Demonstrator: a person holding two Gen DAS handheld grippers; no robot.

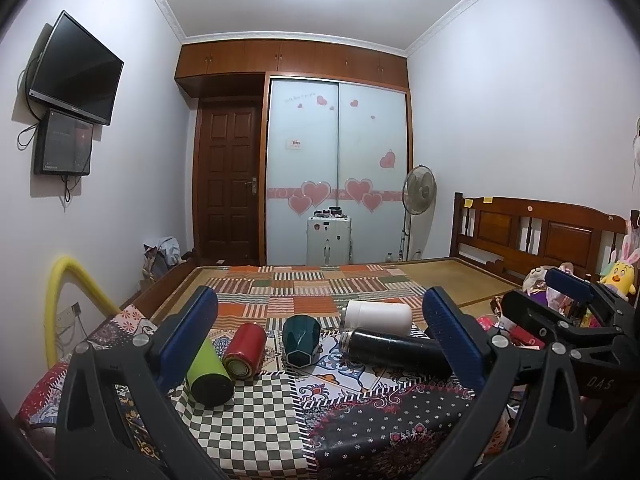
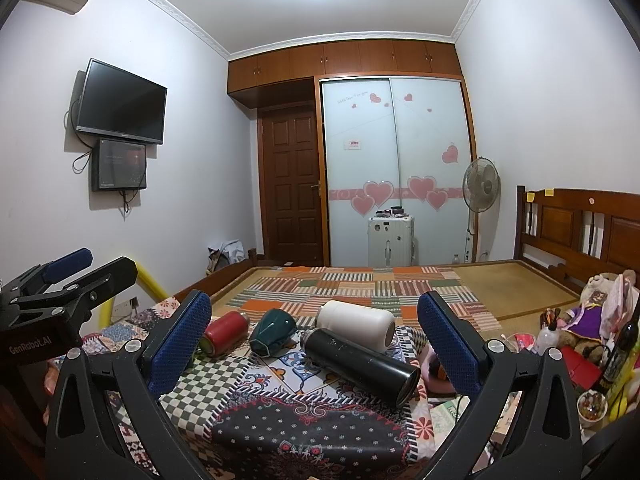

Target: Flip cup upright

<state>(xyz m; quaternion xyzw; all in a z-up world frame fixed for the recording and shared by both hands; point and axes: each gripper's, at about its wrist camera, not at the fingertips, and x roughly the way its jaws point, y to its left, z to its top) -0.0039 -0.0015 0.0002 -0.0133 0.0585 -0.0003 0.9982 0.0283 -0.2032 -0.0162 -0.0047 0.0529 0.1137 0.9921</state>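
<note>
five containers are seen lying on their sides on the patchwork bedspread [image 1: 256, 432]: a green cup [image 1: 208, 376], half hidden behind a finger of the left gripper [image 1: 320, 344], a red can [image 1: 245, 346], a dark teal cup [image 1: 301, 338], a white bottle [image 1: 378, 317] and a black flask [image 1: 396, 348]. both the left gripper and the right gripper [image 2: 314, 340] are held wide apart, nothing grasped. the flask's far end is covered in the left view.

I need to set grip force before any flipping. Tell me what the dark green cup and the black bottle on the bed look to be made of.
Dark green cup: likely glazed ceramic; faceted sides with soft highlights and a pale edge at one end. Plastic can't be ruled out.
Black bottle: probably coated metal, a semi-gloss shell with scuff-like specks and a silvery metallic collar at the neck.
</note>
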